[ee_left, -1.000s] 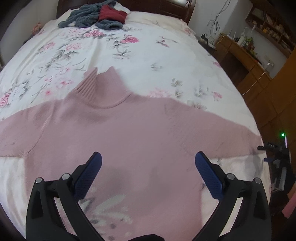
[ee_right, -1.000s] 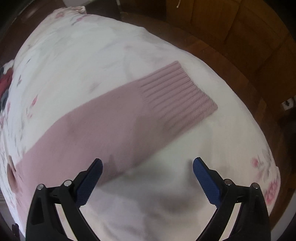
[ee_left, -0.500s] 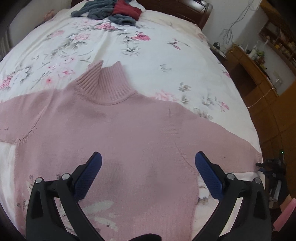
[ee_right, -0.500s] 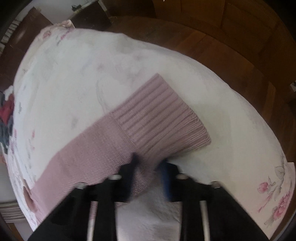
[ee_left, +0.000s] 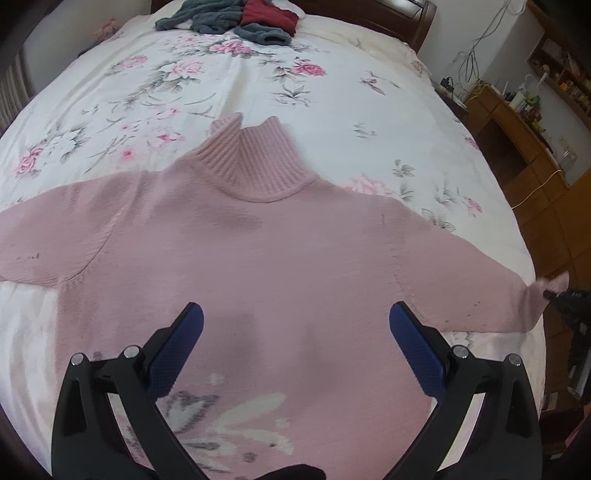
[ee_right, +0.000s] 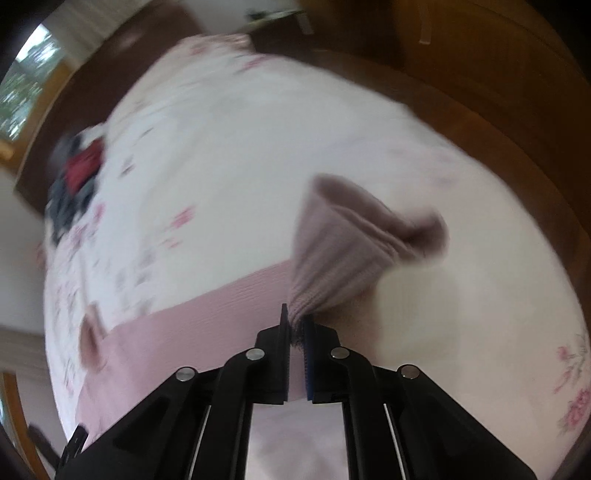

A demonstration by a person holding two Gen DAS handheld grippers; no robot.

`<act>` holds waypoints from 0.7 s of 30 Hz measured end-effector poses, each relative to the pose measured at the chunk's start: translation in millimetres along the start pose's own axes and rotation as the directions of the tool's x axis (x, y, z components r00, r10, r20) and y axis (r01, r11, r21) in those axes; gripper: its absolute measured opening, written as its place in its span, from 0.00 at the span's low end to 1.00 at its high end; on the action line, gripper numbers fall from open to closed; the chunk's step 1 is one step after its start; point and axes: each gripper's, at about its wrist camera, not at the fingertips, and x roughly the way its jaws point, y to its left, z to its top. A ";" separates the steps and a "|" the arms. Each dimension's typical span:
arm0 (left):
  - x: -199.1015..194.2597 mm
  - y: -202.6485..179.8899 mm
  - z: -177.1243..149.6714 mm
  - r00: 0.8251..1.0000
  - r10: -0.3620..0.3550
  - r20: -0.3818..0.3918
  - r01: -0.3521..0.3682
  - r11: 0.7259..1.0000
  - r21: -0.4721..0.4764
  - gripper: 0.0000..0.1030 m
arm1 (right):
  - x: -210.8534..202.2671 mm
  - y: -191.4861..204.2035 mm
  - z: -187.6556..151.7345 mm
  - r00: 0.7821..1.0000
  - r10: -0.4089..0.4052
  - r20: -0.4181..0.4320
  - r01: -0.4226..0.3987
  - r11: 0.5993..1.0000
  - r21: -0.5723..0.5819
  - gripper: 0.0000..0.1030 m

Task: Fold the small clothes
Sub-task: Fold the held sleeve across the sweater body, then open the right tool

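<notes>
A bed (ee_left: 369, 110) with a floral cover fills both views, wooden furniture along its right side and a heap (ee_left: 236, 18) of grey and red clothes near the headboard. A pink sweater (ee_left: 277, 266) lies flat, face up across the cover, collar pointing to the headboard, sleeves spread to either side. The left gripper (ee_left: 295, 339) hovers over the sweater's chest with its jaws wide apart, holding nothing. The right gripper (ee_right: 295, 328) has its jaws closed on the ribbed cuff (ee_right: 343, 254) of one sleeve, which stands lifted off the cover. The bite looks to be on the cuff's edge only, so the knit could slip out mid-swing. With the body unpinned, pulling the sleeve across may drag the whole sweater and crease it, and the right view's blur suggests a fast move, which would worsen both.
</notes>
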 end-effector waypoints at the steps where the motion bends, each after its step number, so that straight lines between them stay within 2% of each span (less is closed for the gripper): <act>1: -0.9 4.1 -0.5 1.000 0.002 -0.001 -0.002 1.000 -0.003 0.97 | 3.0 9.9 -0.8 1.000 0.020 -0.006 -0.020 1.000 -0.016 0.06; 7: -7.2 33.7 -3.7 1.000 0.031 -0.005 -0.031 0.999 -0.018 0.97 | 20.8 113.3 -41.7 0.987 0.137 -0.084 -0.150 0.973 -0.176 0.05; 13: -11.9 58.8 -5.8 0.999 0.052 -0.011 -0.053 0.998 -0.033 0.97 | 38.1 201.5 -92.5 0.960 0.210 -0.185 -0.260 0.914 -0.313 0.05; 18: -14.7 75.6 -7.6 0.999 0.046 -0.025 -0.047 0.998 -0.041 0.97 | 66.7 261.4 -138.1 0.948 0.185 -0.258 -0.284 0.857 -0.429 0.05; 21: -15.3 82.6 -8.8 0.998 0.047 -0.029 -0.048 0.998 -0.041 0.97 | 86.8 282.6 -159.0 0.954 0.125 -0.274 -0.252 0.830 -0.497 0.05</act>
